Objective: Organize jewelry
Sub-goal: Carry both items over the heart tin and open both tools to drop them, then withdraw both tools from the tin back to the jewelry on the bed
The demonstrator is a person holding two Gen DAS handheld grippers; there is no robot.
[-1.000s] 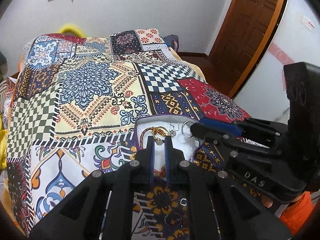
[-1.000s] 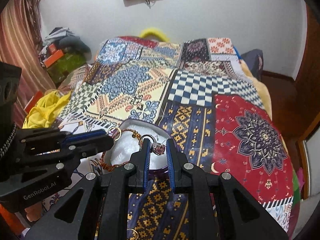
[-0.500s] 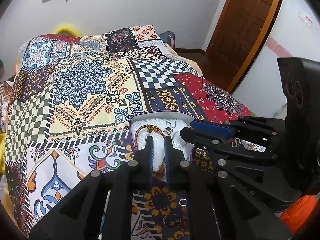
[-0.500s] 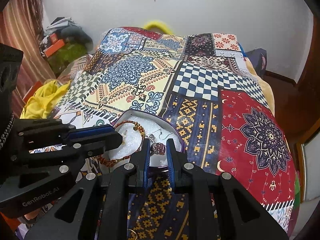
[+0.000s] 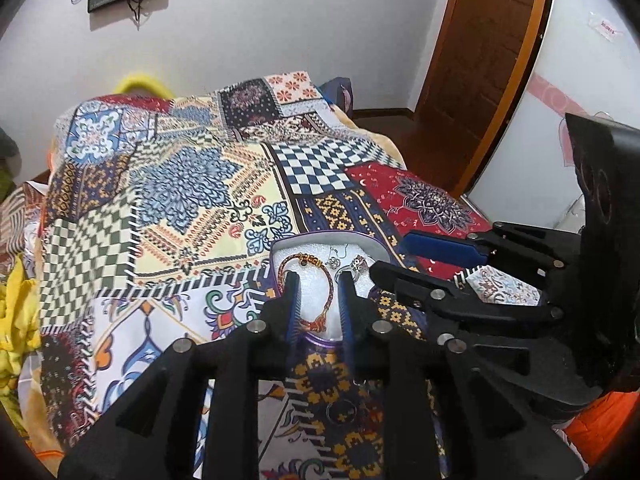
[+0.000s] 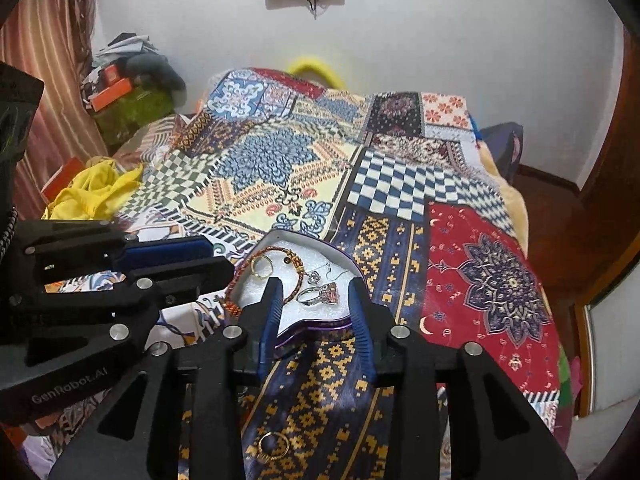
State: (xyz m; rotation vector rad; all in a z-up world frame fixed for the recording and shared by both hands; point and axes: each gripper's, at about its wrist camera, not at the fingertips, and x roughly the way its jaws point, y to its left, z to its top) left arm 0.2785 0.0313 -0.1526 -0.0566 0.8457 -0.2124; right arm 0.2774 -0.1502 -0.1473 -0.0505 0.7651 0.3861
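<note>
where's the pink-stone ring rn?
Right wrist view: the pink-stone ring lies on the white lining of the purple-rimmed jewelry box, right half, just below the silver earring and beside the red-and-gold bracelet.

A heart-shaped box [image 6: 336, 254] with a purple rim and white padded lining is sitting open on the patterned bedspread. Inside it, a red-and-gold beaded bracelet [image 6: 294, 284] is curving along the left side, a gold ring [image 6: 262, 267] is lying within its loop, and a silver ring with a pink stone [image 6: 322, 294] is resting just beside a small silver earring [image 6: 316, 276]. Another gold ring [image 6: 273, 445] is lying on the bedspread, well apart from the box.
</note>
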